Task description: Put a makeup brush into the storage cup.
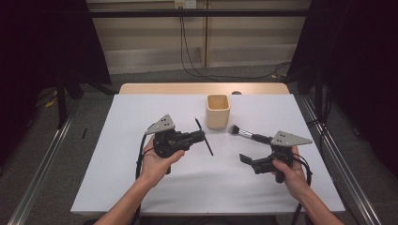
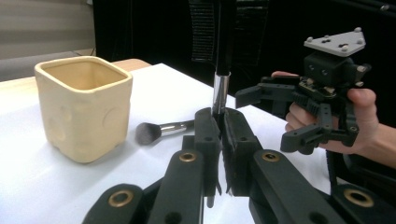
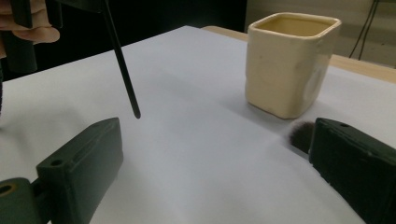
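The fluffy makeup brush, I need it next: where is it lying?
In the high view the fluffy brush lies on the white table, just right of the cream cup, ahead of the open right tool.

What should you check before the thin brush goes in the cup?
1. Left gripper shut on the thin brush: ok.
2. Thin brush lifted off the table: ok; in the right gripper view its tip hangs above the surface.
3. Cup upright, mouth open: ok.
4. Cup empty inside: cannot tell; its bottom is hidden.
5. Right gripper open and holding nothing: ok.
6. Fluffy brush lying flat beside the cup, out of the way: ok.
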Demonstrator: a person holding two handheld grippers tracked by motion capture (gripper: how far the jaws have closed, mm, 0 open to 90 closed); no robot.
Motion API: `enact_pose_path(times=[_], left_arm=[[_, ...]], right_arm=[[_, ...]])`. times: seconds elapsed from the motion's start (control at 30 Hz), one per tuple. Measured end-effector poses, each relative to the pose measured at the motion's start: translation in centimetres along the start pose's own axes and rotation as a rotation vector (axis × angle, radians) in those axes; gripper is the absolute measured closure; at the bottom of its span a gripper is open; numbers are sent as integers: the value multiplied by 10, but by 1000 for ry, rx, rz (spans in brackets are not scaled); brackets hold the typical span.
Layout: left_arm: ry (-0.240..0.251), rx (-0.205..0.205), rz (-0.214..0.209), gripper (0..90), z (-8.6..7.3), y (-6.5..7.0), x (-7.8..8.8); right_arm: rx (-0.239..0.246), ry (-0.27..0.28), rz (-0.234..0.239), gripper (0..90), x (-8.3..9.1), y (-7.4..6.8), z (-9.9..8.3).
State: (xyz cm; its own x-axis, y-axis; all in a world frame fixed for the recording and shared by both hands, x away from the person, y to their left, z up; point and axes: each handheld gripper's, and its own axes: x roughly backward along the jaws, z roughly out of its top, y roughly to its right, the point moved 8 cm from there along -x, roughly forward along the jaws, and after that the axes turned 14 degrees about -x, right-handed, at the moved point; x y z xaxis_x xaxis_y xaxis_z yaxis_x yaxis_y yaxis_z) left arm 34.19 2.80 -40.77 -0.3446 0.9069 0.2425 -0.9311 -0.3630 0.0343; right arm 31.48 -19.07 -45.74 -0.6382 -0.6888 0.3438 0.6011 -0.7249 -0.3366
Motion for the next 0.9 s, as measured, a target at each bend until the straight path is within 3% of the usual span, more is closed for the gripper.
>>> enact_pose_path(times=[0.57, 0.77, 0.9], left_arm=[[-31, -1, 65, 858, 1, -32, 13], [-37, -6, 81, 858, 5, -39, 16], [-47, -16, 93, 858, 8, -46, 17]], right_arm=[[-29, 135, -111, 43, 28, 18, -11], [-42, 133, -168, 17, 39, 27, -19], [-67, 131, -171, 0, 45, 29, -22]])
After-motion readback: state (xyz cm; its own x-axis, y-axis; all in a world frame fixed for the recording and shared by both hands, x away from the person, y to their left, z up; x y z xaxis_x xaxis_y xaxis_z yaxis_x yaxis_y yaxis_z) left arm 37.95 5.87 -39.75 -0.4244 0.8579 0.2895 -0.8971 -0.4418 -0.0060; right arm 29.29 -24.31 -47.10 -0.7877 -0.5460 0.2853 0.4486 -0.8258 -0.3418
